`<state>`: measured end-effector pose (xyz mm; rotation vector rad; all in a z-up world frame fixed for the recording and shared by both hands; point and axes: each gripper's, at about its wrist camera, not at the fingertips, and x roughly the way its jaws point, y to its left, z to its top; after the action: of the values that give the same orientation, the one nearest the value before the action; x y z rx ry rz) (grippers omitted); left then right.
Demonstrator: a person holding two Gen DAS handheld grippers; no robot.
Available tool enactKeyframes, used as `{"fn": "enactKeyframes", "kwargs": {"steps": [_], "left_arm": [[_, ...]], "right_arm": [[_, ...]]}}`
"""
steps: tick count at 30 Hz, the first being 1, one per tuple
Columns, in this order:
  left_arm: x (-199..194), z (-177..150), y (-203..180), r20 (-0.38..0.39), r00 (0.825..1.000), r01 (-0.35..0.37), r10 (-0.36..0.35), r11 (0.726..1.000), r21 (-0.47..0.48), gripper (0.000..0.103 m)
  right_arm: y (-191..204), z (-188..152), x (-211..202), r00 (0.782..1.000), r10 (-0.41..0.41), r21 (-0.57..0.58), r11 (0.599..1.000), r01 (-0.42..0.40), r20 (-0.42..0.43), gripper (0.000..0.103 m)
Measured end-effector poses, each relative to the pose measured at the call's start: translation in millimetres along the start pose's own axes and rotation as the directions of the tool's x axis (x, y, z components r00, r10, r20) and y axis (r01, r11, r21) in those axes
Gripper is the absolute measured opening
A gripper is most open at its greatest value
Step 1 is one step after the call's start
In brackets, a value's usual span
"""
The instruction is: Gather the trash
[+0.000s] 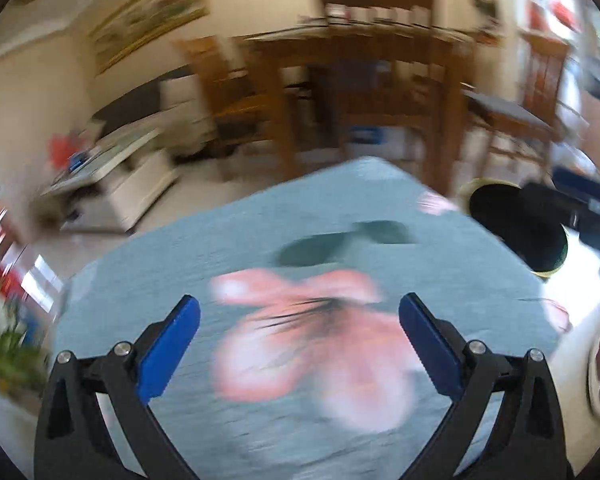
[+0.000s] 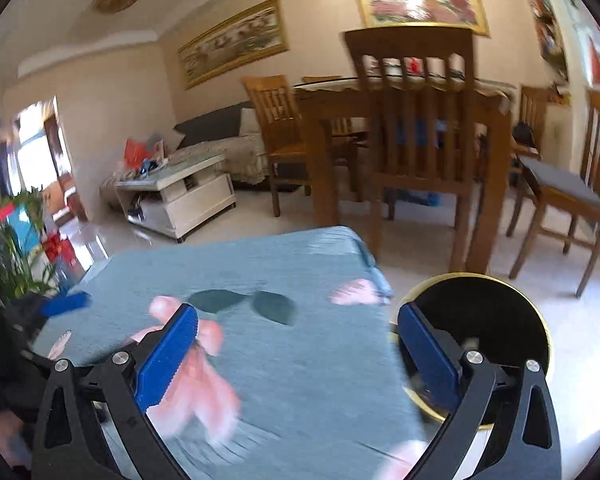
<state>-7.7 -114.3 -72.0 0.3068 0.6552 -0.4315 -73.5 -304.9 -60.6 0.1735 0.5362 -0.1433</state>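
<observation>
My left gripper (image 1: 299, 312) is open and empty above a teal cloth (image 1: 260, 240) with pink flower prints that covers a low table. My right gripper (image 2: 298, 322) is open and empty, over the cloth's right edge (image 2: 320, 360). A round bin with a black liner and gold rim (image 2: 476, 304) stands on the floor just right of the table; its right finger is over it. The bin also shows in the left wrist view (image 1: 516, 224), with the right gripper (image 1: 588, 208) beside it. The left gripper shows at the far left of the right wrist view (image 2: 64, 304). No trash piece is clearly visible; the left view is blurred.
A wooden dining table (image 2: 400, 92) with chairs (image 2: 416, 120) stands beyond the cloth. A white coffee table (image 2: 180, 196) with clutter and a sofa (image 2: 220, 136) are at the left. A potted plant (image 2: 20, 248) is at the far left. The floor is pale tile.
</observation>
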Motion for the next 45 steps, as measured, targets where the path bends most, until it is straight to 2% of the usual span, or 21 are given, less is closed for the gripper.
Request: {"fn": "enactKeyframes", "kwargs": {"steps": [4,6,8,11,12,13,14,15,17,18,20,23,28,31,35,40,43,45], "left_arm": [[-11,-9,64,-0.004,0.995,-0.095,0.095,0.988,-0.121,0.100],[-9,-13,90,-0.019,0.995,-0.104,0.102,0.979,-0.178,0.100],[-3,-17,110,-0.035,0.994,-0.111,0.106,0.966,-0.235,0.100],[2,-18,124,-0.045,0.991,-0.134,0.127,0.957,-0.257,0.100],[2,-21,125,-0.046,0.989,-0.146,0.139,0.957,-0.252,0.100],[4,-21,123,-0.056,0.985,-0.171,0.162,0.956,-0.238,0.100],[8,-20,122,-0.065,0.983,-0.184,0.174,0.956,-0.228,0.100],[11,-21,118,-0.074,0.979,-0.204,0.192,0.956,-0.213,0.100],[13,-22,108,-0.081,0.972,-0.234,0.222,0.953,-0.195,0.100],[14,-22,105,-0.082,0.972,-0.234,0.222,0.953,-0.192,0.100],[15,-22,101,-0.087,0.969,-0.246,0.233,0.950,-0.195,0.100],[13,-19,96,-0.087,0.968,-0.250,0.236,0.946,-0.205,0.100],[9,-17,97,-0.083,0.971,-0.237,0.223,0.944,-0.230,0.100],[4,-15,100,-0.078,0.965,-0.261,0.249,0.932,-0.253,0.100],[1,-12,106,-0.074,0.967,-0.256,0.245,0.924,-0.284,0.100],[-1,-6,107,-0.081,0.954,-0.301,0.290,0.908,-0.292,0.100],[-4,-3,105,-0.079,0.957,-0.290,0.279,0.909,-0.299,0.100],[-7,0,103,-0.085,0.952,-0.307,0.295,0.905,-0.296,0.100]], "right_arm": [[33,6,36,0.994,0.031,0.046,0.999,-0.027,-0.101,0.100],[45,11,46,0.992,0.025,0.052,0.998,-0.019,-0.127,0.100],[59,23,41,0.996,-0.030,0.033,0.999,0.033,-0.088,0.100],[65,20,31,0.999,0.036,-0.007,0.999,-0.036,0.014,0.100],[71,14,40,0.999,0.013,-0.058,0.998,-0.014,-0.029,0.100],[76,5,61,0.987,-0.051,-0.143,0.989,0.029,-0.155,0.100],[77,-3,71,0.976,-0.060,-0.164,0.986,0.025,-0.210,0.100],[73,-8,72,0.975,-0.029,-0.123,0.992,0.002,-0.222,0.100],[74,-7,62,0.983,-0.018,-0.104,0.995,-0.001,-0.180,0.100],[80,-4,55,0.990,-0.033,-0.121,0.992,0.016,-0.138,0.100],[84,3,49,0.993,-0.053,-0.131,0.991,0.038,-0.109,0.100],[89,10,55,0.989,-0.084,-0.145,0.987,0.067,-0.118,0.100],[92,12,66,0.984,-0.056,-0.125,0.991,0.035,-0.168,0.100],[97,17,63,0.985,-0.043,-0.124,0.992,0.023,-0.166,0.100],[103,23,59,0.988,-0.030,-0.127,0.992,0.011,-0.151,0.100],[103,23,59,0.987,-0.043,-0.124,0.992,0.023,-0.157,0.100],[101,21,58,0.987,-0.043,-0.114,0.993,0.025,-0.156,0.100],[102,20,58,0.986,-0.039,-0.115,0.993,0.020,-0.161,0.100]]}}
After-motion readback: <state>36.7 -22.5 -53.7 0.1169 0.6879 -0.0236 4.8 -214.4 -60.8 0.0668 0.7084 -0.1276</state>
